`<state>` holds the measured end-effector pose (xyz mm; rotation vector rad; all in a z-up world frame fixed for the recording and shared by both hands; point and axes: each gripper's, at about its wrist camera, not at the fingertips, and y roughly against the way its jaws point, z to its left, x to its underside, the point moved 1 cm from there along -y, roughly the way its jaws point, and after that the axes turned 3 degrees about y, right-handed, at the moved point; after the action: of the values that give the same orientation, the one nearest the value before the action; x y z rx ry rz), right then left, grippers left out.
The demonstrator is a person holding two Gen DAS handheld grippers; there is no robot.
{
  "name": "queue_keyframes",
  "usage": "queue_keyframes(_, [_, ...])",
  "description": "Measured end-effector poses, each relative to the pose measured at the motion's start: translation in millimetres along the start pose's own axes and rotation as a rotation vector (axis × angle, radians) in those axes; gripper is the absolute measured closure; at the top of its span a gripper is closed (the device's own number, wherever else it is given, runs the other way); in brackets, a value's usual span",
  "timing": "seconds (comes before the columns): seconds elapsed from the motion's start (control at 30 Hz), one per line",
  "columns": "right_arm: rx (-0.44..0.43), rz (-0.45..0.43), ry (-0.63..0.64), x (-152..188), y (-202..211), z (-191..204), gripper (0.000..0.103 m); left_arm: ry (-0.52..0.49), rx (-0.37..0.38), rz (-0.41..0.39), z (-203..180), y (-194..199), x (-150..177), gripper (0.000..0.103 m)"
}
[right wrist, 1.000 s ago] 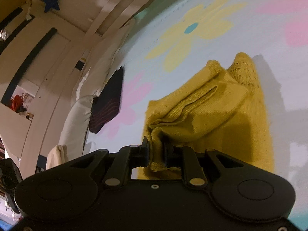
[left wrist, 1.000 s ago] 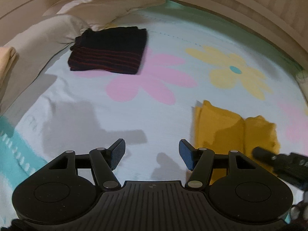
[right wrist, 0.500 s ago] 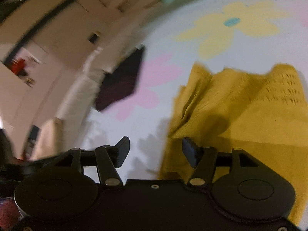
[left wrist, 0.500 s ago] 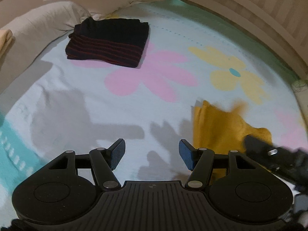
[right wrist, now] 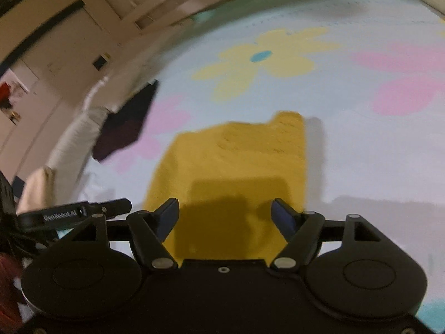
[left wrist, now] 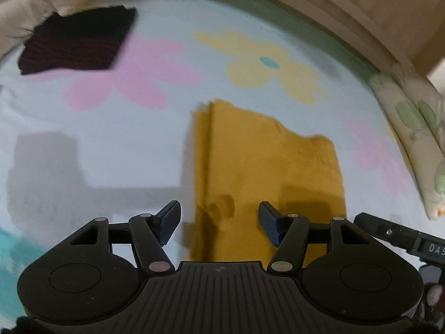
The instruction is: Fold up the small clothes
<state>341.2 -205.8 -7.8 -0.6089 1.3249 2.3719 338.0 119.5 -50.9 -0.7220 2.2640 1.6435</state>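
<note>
Yellow knit [left wrist: 267,172] lies flat on the flowered sheet [left wrist: 111,139], folded into a rough rectangle with its edges stacked on the side toward the dark pile. Right gripper [right wrist: 224,217] is over its near edge, jaws opening, nothing between them, so the fold looks released. Left gripper [left wrist: 219,222] hangs over the near left edge, jaws apart and empty, probably lining up the next fold. Dark striped garment [left wrist: 78,41] sits folded, well apart by the pillow [left wrist: 19,25], likely the done pile.
</note>
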Motion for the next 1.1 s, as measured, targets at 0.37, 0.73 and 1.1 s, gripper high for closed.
queue_keyframes(0.37, [-0.025, -0.01, -0.06, 3.5, 16.9, -18.9, 0.023, -0.034, 0.052, 0.127, -8.6, -12.6, 31.4, 0.043])
queue_keyframes(0.73, [-0.051, -0.034, -0.096, -1.6, 25.5, -26.8, 0.022, -0.011, 0.053, 0.094, -8.6, -19.1, 35.4, 0.09])
queue_keyframes(1.1, [-0.027, -0.03, -0.132, -2.6, 26.2, -42.4, 0.021, -0.012, 0.037, 0.131, 7.4, -9.4, 49.1, 0.093])
